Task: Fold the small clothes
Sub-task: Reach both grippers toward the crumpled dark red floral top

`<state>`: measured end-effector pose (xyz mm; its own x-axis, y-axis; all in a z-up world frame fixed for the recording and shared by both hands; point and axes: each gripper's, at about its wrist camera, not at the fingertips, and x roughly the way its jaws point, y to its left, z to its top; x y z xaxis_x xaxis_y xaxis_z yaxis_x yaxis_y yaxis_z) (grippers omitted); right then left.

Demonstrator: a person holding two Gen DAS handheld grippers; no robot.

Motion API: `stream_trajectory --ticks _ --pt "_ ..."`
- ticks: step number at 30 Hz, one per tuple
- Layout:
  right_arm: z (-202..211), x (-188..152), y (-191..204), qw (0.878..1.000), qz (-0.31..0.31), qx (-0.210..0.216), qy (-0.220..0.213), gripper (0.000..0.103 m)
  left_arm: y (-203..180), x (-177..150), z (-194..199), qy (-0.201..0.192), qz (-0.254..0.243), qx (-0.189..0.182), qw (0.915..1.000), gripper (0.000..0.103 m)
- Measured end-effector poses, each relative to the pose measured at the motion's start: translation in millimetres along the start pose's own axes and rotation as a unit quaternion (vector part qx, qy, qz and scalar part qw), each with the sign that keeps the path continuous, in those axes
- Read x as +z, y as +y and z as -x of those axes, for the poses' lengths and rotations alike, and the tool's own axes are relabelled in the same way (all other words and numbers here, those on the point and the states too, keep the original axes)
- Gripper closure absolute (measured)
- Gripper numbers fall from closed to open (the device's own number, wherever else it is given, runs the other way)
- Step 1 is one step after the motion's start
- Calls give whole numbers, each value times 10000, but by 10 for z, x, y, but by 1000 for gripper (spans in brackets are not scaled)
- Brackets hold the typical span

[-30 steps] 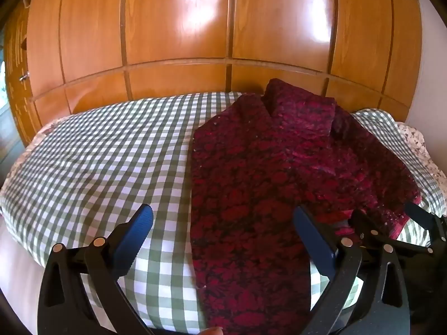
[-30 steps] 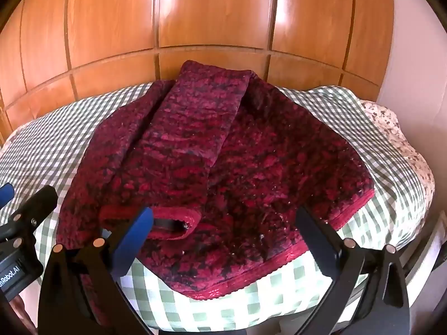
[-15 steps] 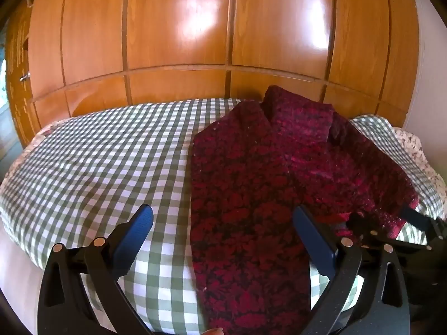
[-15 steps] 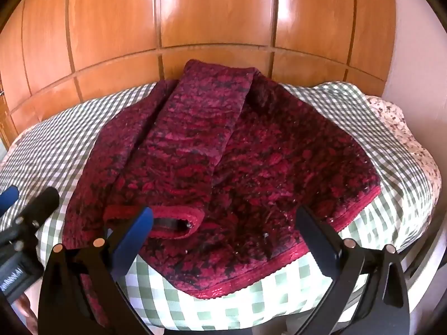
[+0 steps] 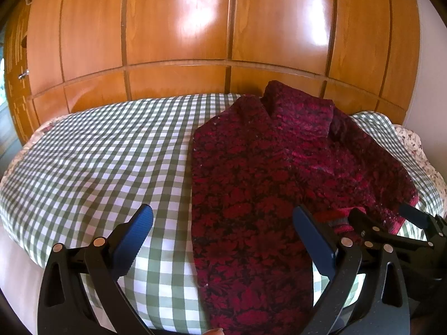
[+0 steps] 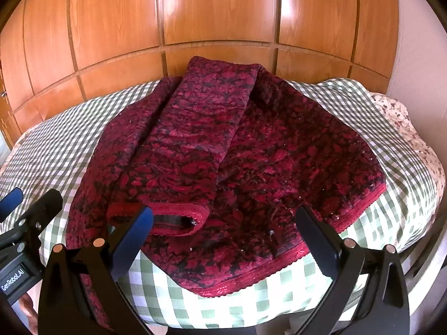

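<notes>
Sweater [image 6: 229,167]: thick knitted cloth, rough and matt, dark red on black; ribbed, smoother red band at hem and cuff [image 6: 178,215]. Sheet [image 5: 92,156]: smooth woven checked cloth, matt. Floral cloth [image 6: 419,150] at far right edge: thin, matt. Wardrobe [image 5: 178,28]: varnished wood, glossy, with bright reflections. Left gripper [image 5: 223,240] and right gripper [image 6: 223,237]: matt black plastic frames, textured blue pads [image 5: 134,234], small shiny metal pins.

- "GenRobot.AI" in white letters on the black body of the left gripper [image 6: 16,217] (seen at the lower left edge of the right wrist view).
- No other readable text, numbers or signs.
</notes>
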<state>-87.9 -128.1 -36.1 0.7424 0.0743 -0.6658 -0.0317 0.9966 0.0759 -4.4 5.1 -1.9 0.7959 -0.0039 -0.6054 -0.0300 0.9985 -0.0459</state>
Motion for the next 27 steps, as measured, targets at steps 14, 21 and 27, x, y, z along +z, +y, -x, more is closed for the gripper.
stream_trajectory --ticks 14,21,27 --pt "-57 4 -107 9998 -167 52 107 2 -21 -59 -77 135 -84 27 9999 4" --pt "-121 -18 -137 9994 -223 92 244 2 -65 -69 -117 189 -202 49 9996 4" --pt "-126 -15 -165 9994 -238 63 224 2 -80 -76 -122 200 -241 42 9995 4"
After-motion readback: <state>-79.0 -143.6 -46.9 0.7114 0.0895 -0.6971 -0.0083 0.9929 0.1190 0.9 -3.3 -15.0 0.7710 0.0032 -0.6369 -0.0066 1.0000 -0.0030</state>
